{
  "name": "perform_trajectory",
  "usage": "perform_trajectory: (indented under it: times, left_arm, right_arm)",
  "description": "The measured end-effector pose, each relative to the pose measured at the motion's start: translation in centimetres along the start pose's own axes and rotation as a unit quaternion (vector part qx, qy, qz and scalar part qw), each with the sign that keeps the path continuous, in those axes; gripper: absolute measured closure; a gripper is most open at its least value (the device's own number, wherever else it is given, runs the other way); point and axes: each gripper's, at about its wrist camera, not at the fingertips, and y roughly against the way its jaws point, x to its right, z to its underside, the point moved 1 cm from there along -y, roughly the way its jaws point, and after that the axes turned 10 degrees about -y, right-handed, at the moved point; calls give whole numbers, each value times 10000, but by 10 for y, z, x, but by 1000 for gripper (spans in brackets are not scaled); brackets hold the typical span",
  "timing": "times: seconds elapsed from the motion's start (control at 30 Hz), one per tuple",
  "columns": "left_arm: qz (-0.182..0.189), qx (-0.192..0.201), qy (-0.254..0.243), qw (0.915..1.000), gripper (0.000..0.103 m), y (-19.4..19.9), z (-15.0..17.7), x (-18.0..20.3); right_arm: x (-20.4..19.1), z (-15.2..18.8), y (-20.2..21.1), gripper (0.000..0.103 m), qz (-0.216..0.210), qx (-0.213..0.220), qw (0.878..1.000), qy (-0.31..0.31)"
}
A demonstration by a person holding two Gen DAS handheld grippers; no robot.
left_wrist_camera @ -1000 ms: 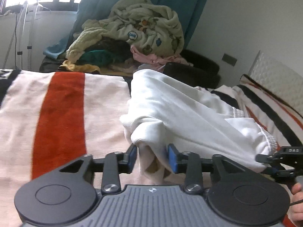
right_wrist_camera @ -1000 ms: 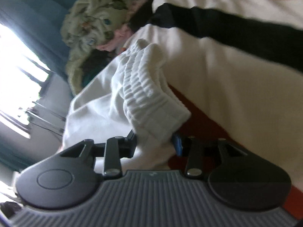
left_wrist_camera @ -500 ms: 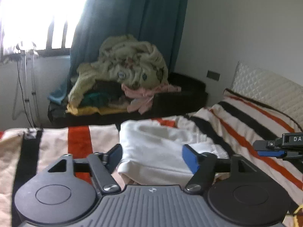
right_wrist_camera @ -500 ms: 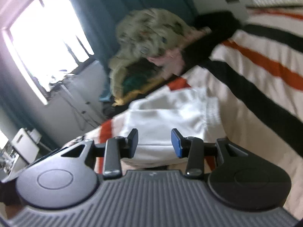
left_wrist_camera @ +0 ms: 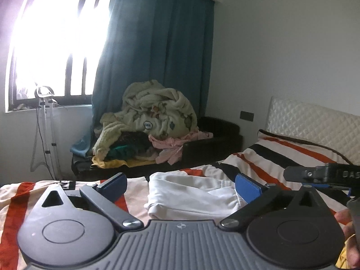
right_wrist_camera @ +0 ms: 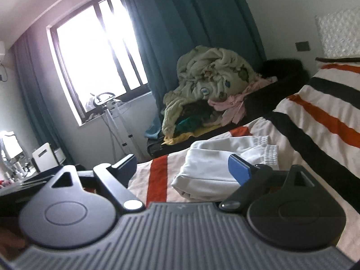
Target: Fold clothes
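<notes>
In the left wrist view we see the quilted headboard at far right, the tip of the right gripper coming in from the right edge, and part of a hand below it; the right gripper's own view shows instead a desk with white items at far left. Both views show the window, the teal curtain and a dark couch holding a heap of blankets and clothes. The folded white garment lies on the striped bedspread, just beyond the left gripper, whose fingers stand wide apart and empty. In its own view the right gripper is also spread wide, the garment beyond its fingertips and untouched.
</notes>
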Motion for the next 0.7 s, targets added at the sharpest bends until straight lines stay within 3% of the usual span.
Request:
perform_trajectory:
  times: [0.23,0.47,0.7]
  left_arm:
    - [-411,53,24,9991,0,34,32,2]
    - [-527,-79,56,9986,0,32,62,-4]
    - [-593,-289,4,9978,0,17,84,-7]
  right_arm:
    - [-11,50,6,14,355,57,9980,525]
    - [-6,93,-6,14,742,281,9933,846]
    - [0,112,-24,14,1011,236,9903,919]
